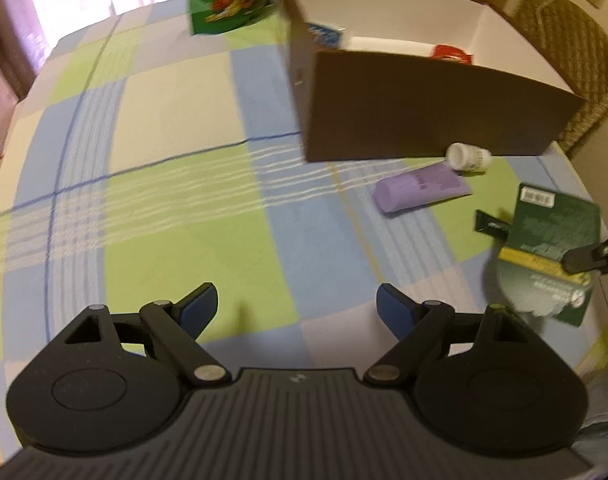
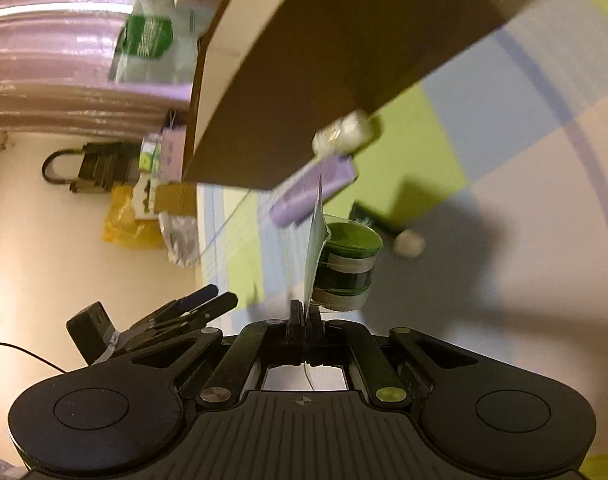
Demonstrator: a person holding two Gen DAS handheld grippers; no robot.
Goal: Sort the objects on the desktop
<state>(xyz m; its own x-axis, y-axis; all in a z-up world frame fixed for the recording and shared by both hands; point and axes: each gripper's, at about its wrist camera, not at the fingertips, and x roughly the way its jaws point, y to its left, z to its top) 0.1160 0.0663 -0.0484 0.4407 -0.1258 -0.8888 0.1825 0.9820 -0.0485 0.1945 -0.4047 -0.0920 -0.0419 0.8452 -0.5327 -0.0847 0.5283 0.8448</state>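
My left gripper [image 1: 297,307] is open and empty above the checked tablecloth. My right gripper [image 2: 305,312] is shut on the card edge of a green blister pack [image 2: 345,264] and holds it above the table; the pack also shows in the left wrist view [image 1: 547,244], with a right fingertip [image 1: 579,260] on it. A purple tube [image 1: 421,190] and a small white bottle [image 1: 469,157] lie beside the brown cardboard box [image 1: 423,108]. They also show in the right wrist view, the tube [image 2: 311,192] and the bottle [image 2: 345,132]. A blue-white packet [image 1: 323,34] and a red item [image 1: 449,53] lie in the box.
A green cartoon-printed box [image 1: 232,0] stands at the far side of the table. A small dark green sachet [image 1: 489,224] lies beside the blister pack. A small white object [image 2: 409,242] lies on the cloth. A wicker chair [image 1: 571,44] stands behind the box. Bags and clutter [image 2: 132,216] are on the floor.
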